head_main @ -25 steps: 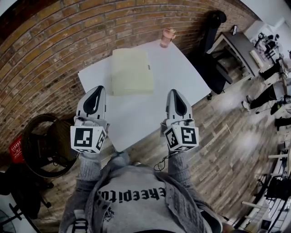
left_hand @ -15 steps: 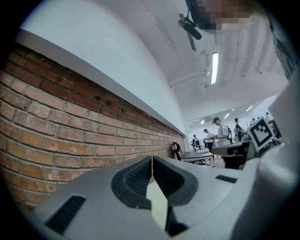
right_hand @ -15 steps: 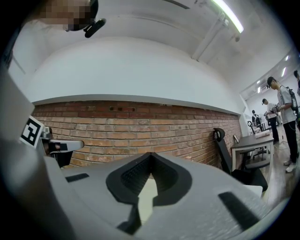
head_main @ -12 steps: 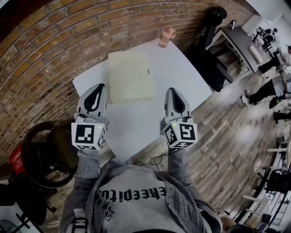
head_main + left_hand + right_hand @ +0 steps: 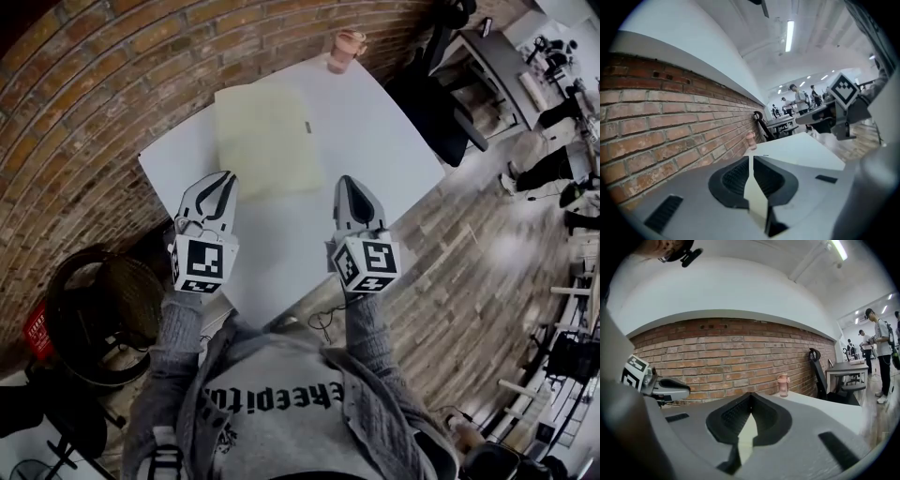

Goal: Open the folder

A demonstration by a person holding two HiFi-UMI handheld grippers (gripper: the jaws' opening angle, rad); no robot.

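Note:
A pale yellow folder [image 5: 265, 141] lies shut and flat on the white table [image 5: 375, 150], toward its far left side. Both of my grippers hover over the table's near part, pointing at the folder. The left gripper [image 5: 228, 175] is shut and empty, just short of the folder's near left corner. The right gripper [image 5: 344, 180] is also shut and empty, by the near right corner. In the left gripper view a strip of the folder [image 5: 757, 199] shows behind the closed jaws, and the right gripper [image 5: 825, 117] appears to the side. In the right gripper view the folder [image 5: 746, 434] shows the same way.
A pink bottle [image 5: 347, 49] stands at the table's far corner by the brick wall [image 5: 103, 103]. A black office chair [image 5: 441, 84] is past the right edge, a round black chair [image 5: 94, 309] at the near left. People stand far off [image 5: 881, 348].
Both grippers have come down and moved forward toward the folder's near edge. The left one has also rolled, so its marker cube now tilts to the right.

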